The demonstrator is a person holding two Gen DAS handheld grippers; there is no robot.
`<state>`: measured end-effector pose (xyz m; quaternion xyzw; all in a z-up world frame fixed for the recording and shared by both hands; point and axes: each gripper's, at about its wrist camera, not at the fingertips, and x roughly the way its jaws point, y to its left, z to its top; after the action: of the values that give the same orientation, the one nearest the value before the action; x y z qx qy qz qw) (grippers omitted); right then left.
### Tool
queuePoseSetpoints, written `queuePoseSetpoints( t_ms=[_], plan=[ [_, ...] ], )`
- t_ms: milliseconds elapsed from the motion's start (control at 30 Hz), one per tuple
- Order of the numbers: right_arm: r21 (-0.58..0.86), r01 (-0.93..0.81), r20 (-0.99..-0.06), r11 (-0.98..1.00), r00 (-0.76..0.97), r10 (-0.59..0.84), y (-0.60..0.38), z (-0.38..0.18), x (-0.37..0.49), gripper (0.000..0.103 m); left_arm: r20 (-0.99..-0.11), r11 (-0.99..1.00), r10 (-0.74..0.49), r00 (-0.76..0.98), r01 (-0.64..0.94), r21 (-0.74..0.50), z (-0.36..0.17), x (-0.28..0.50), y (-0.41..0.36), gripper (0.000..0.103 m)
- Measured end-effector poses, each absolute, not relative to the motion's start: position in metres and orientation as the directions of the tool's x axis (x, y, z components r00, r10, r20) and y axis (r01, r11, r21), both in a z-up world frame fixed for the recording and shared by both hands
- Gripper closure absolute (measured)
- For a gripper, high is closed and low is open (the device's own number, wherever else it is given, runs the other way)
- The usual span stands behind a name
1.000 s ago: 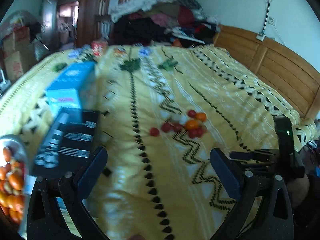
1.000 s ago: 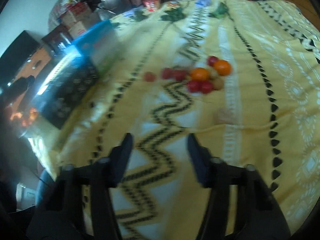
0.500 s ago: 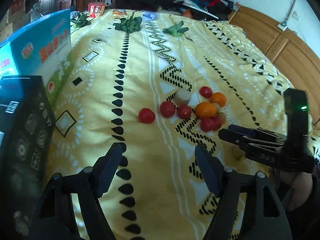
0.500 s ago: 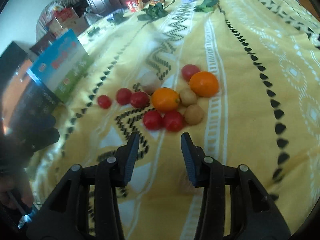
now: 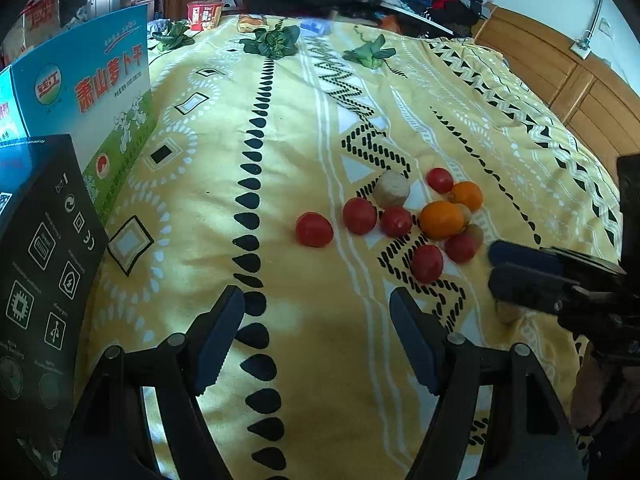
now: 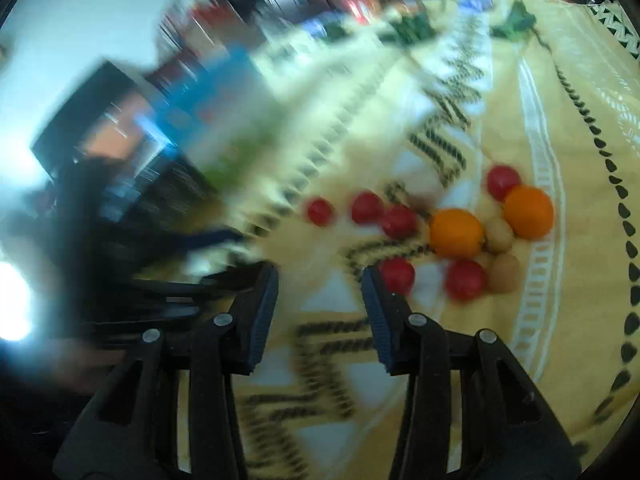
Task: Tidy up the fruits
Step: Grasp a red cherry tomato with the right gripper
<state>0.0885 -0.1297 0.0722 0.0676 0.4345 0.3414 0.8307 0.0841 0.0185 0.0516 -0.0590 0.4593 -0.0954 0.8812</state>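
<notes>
Both grippers are empty at this moment: the left gripper (image 5: 316, 336) has its jaws apart with only the bedspread between them, having just narrowed from a wider opening, and the right gripper (image 6: 320, 308) has its jaws set closer together, also with nothing between the pads. I judge the step in hand to be the approach to the fruit, before any grasp. The fruit lies in a loose cluster on the yellow patterned bed (image 5: 280, 120). In the left wrist view, the lone tomato (image 5: 314, 229) sits at about 12 o'clock from the left gripper, apart from it, and the rest of the cluster spreads toward 1 o'clock: more tomatoes, a large orange (image 5: 442, 219), a second orange (image 5: 466, 195) behind it, and a pale brown round piece (image 5: 392, 189) that I cannot name. In the right wrist view, which is blurred on its left side, one tomato (image 6: 397, 275) is just beside the tip of the right-hand finger, at about 1 o'clock. The next move, I think, calls for centring one gripper over a single tomato and closing gently, because the fruits touch each other and may roll on the soft cover. Two boxes, a blue box (image 5: 80, 80) and a black box (image 5: 44, 248), stand at 10 o'clock.
</notes>
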Motion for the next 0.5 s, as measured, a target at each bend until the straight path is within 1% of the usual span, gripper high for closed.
queuePoseSetpoints(
  t_ms=[67, 133, 333, 400, 500],
  plan=[
    [0.315, -0.48, -0.736, 0.819, 0.421, 0.53, -0.134, 0.062, 0.092, 0.057, -0.797, 0.975, -0.221, 0.562, 0.106, -0.195, 0.051, 0.085, 0.019, 0.027],
    [0.278, -0.467, -0.774, 0.839, 0.409, 0.484, -0.132, 0.047, 0.099, 0.057, -0.792, 0.975, -0.219, 0.57, 0.099, -0.198, 0.052, 0.084, 0.021, 0.027],
    [0.236, -0.502, -0.774, 0.832, 0.42, 0.473, -0.108, 0.041, 0.112, 0.058, -0.793, 0.976, -0.212, 0.572, 0.086, -0.2, 0.049, 0.088, 0.024, 0.027],
    [0.203, -0.499, -0.793, 0.843, 0.421, 0.441, -0.099, 0.035, 0.118, 0.058, -0.791, 0.974, -0.222, 0.57, 0.085, -0.212, 0.047, 0.09, 0.025, 0.027],
    [0.163, -0.479, -0.826, 0.862, 0.412, 0.385, -0.094, 0.021, 0.125, 0.064, -0.787, 0.967, -0.242, 0.568, 0.079, -0.24, 0.044, 0.096, 0.025, 0.027]
  ],
)
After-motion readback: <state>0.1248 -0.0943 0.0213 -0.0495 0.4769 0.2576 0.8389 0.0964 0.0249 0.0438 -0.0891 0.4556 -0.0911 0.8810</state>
